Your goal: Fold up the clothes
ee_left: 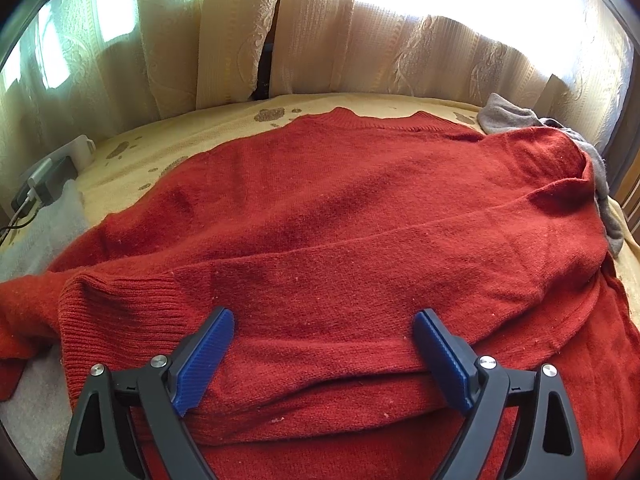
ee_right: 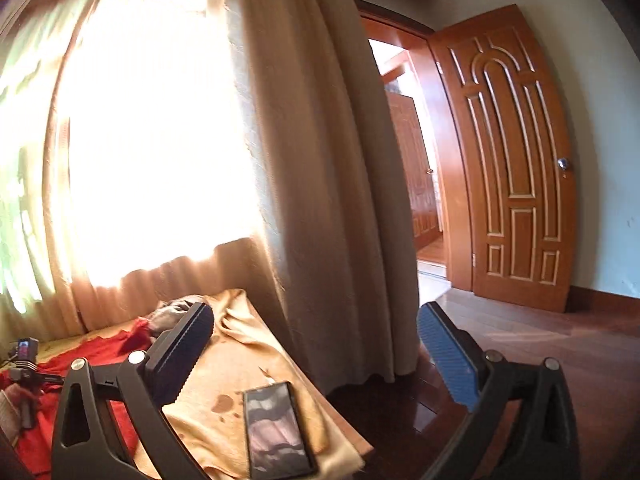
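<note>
One red sweater (ee_left: 340,220) lies spread on the desk's beige cloth (ee_left: 208,128), one sleeve (ee_left: 280,280) folded across its body. One grey garment (ee_left: 508,114) sits at its far right edge. Left gripper (ee_left: 324,320) hovers over the near hem, its two blue fingers (ee_left: 208,352) spread wide, pinching nothing. Right gripper (ee_right: 316,316) points toward one wooden door (ee_right: 516,160), fingers spread, empty. One phone (ee_right: 276,428) lies on the cloth. Curtains (ee_right: 312,160) hang behind.

Red sweater (ee_left: 340,216) was matt, fuzzy knit with ribbed cuff. Blanket (ee_left: 168,140) was soft cloth. Door (ee_right: 516,160) was glossy varnished wood; phone (ee_right: 276,428) reflective.
</note>
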